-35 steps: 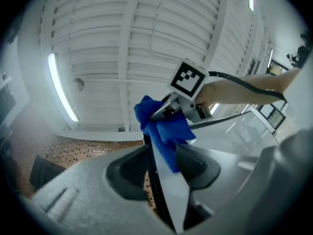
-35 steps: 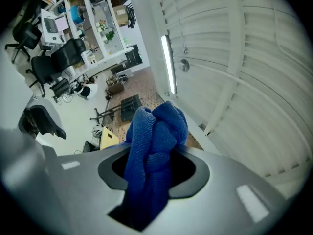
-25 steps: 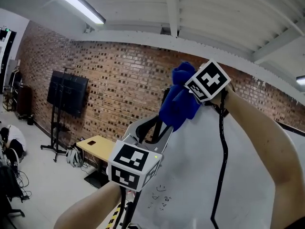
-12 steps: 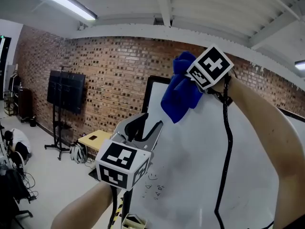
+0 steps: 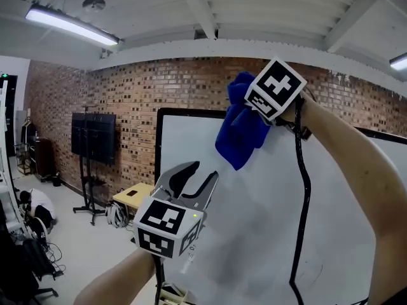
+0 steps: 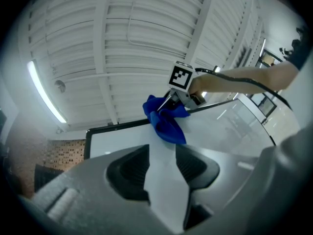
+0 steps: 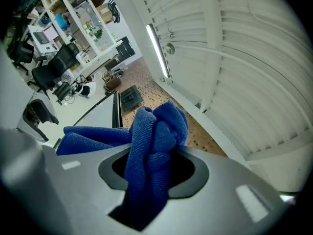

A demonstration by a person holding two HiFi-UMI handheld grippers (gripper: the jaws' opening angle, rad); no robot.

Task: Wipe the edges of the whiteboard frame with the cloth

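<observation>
The whiteboard's black frame [image 5: 157, 145] runs up to a top-left corner and along the top edge. My right gripper [image 5: 249, 114] is raised at that top edge, shut on a bunched blue cloth [image 5: 241, 134] that hangs against the board just below the frame. In the right gripper view the cloth [image 7: 152, 148] fills the gap between the jaws, with the frame [image 7: 116, 109] beyond. My left gripper [image 5: 193, 178] hovers lower, before the board's left part, open and holding nothing. The left gripper view shows the cloth [image 6: 165, 119] ahead at the top frame [image 6: 120, 126].
A brick wall [image 5: 127, 94] stands behind the board. A dark screen on a wheeled stand [image 5: 93, 137] and a small yellow table [image 5: 136, 195] are at the left. A person [image 5: 37, 203] crouches on the floor far left. A black cable [image 5: 303, 189] hangs from the right gripper.
The right gripper has carried the cloth to the right along the top frame edge, away from the top-left corner. The left gripper has stayed below it, still open.
</observation>
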